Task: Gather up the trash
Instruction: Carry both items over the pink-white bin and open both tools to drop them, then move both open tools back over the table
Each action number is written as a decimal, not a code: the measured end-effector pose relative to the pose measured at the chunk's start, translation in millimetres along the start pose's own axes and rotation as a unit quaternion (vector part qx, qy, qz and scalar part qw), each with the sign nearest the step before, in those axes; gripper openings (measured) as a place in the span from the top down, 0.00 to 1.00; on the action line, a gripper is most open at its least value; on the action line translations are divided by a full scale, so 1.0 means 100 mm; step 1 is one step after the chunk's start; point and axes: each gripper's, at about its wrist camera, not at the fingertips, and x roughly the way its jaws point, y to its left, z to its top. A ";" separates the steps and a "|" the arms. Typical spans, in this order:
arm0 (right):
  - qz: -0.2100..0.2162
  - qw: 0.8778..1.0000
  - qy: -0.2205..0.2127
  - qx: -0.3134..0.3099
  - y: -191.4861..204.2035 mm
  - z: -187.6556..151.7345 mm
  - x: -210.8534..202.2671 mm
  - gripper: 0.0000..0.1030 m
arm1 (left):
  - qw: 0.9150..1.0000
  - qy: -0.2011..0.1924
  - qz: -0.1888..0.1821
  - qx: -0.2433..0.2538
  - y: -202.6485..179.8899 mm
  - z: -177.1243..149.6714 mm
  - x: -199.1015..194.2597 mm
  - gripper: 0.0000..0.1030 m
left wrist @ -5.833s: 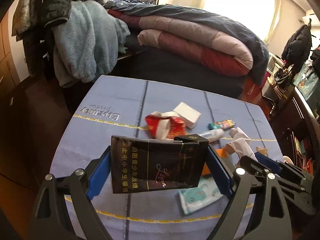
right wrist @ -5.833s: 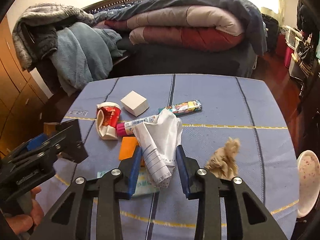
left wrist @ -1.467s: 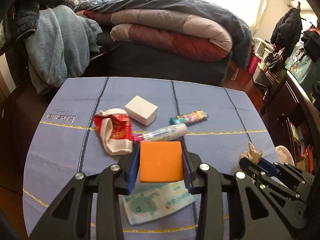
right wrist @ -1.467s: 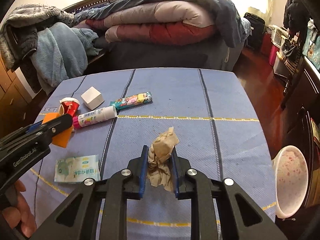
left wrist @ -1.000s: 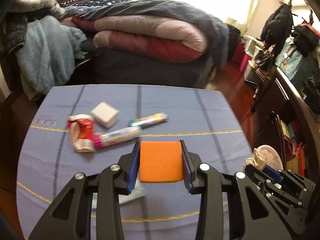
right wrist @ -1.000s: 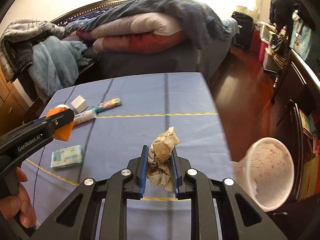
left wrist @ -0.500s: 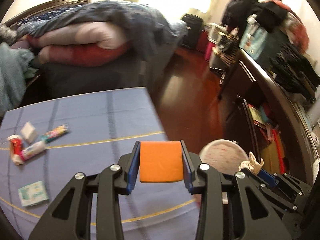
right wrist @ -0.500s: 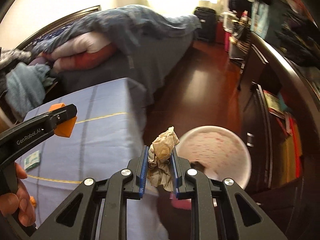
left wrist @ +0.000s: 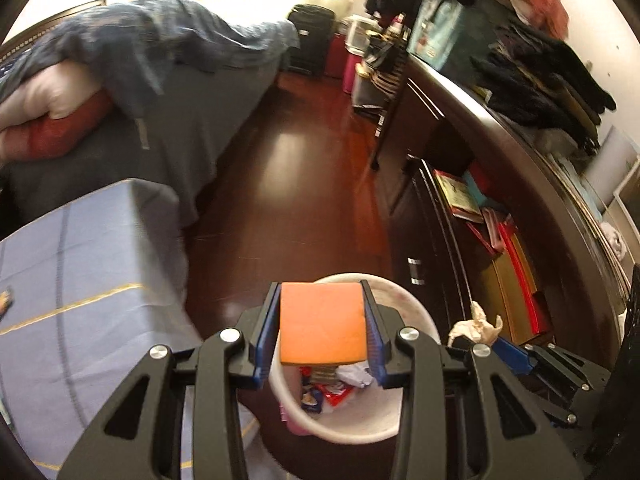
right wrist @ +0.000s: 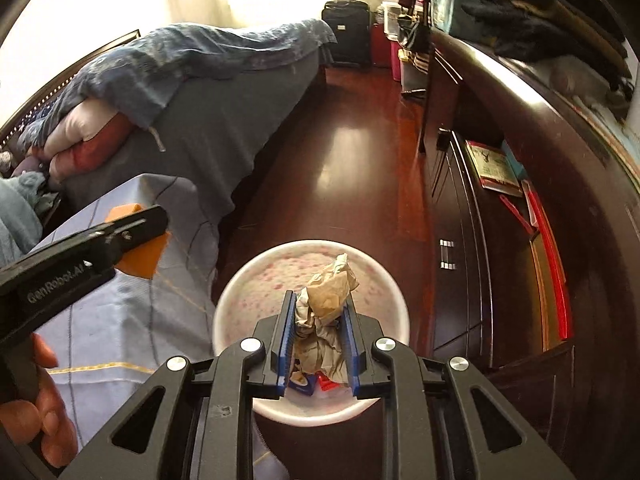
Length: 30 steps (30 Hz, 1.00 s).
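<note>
My left gripper (left wrist: 322, 292) is shut on a flat orange card (left wrist: 322, 324) and hangs over the near rim of a white speckled trash bin (left wrist: 348, 438) that stands on the floor. Wrappers and paper (left wrist: 332, 390) lie inside it. My right gripper (right wrist: 318, 300) holds a crumpled brown paper wad (right wrist: 328, 292) right above the bin's mouth (right wrist: 240, 284). Its jaws are starting to open, with the pads still against the wad. In the right wrist view the left gripper (right wrist: 156, 220) and its orange card (right wrist: 140, 258) show at the left, over the table's corner.
The blue-clothed table (left wrist: 80, 260) ends just left of the bin. A bed with a piled quilt (right wrist: 180, 64) lies behind it. A dark cabinet (right wrist: 480, 240) with books runs along the right. Red-brown wooden floor (left wrist: 288, 184) stretches between them. A person's hand (right wrist: 40, 400) grips the left tool.
Both grippers have swung right, off the table and over the bin, which now sits directly under them. Each still holds its piece of trash.
</note>
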 end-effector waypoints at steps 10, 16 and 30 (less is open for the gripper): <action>-0.008 1.000 0.003 0.015 -0.31 -0.05 0.26 0.69 | 1.000 0.009 -0.006 0.002 -0.13 -0.03 0.39 0.42; -0.005 1.000 0.008 0.006 -0.31 -0.07 0.37 0.48 | 1.000 0.009 -0.004 -0.006 -0.05 -0.05 0.43 0.40; 0.009 0.999 0.015 -0.029 0.49 -0.22 0.06 0.46 | 0.997 -0.017 0.059 -0.054 0.89 -0.17 -0.43 0.36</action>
